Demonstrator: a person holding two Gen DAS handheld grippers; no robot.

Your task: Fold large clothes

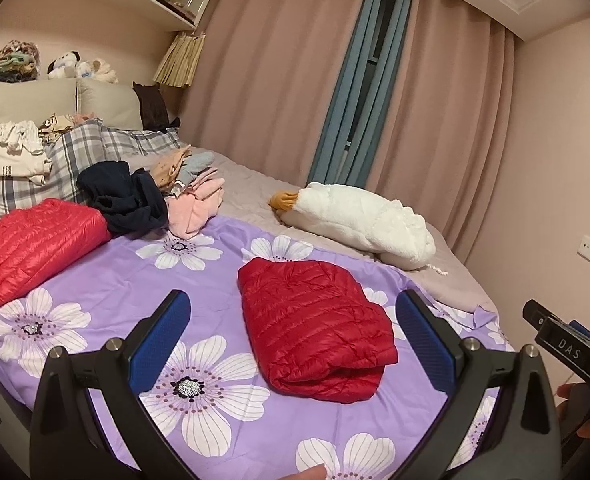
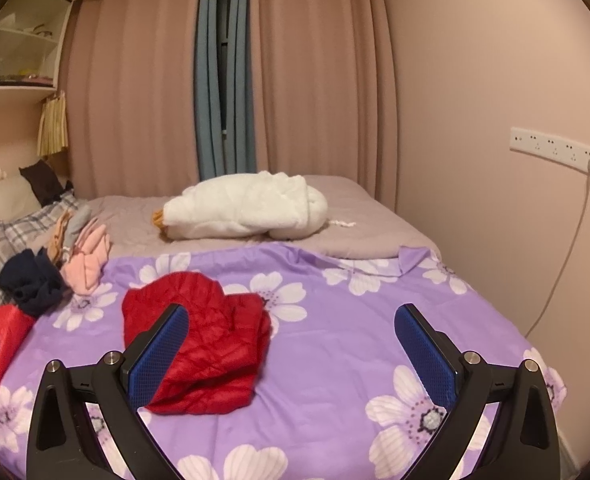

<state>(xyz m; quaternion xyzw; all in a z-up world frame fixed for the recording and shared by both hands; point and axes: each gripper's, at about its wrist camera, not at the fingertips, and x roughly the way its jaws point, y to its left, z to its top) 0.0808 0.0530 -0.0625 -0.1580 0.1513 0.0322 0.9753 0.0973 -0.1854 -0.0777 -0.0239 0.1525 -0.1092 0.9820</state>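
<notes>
The red jacket (image 1: 315, 328) lies folded on the purple floral sheet (image 1: 215, 300), between and beyond the spread, empty fingers of the left gripper (image 1: 293, 344), while the right gripper (image 2: 287, 350) likewise hangs released above the sheet.

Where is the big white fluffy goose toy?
The white goose toy lies on the grey blanket at the far side of the bed, in front of the pink curtains, beyond the folded dark red jacket.
</notes>
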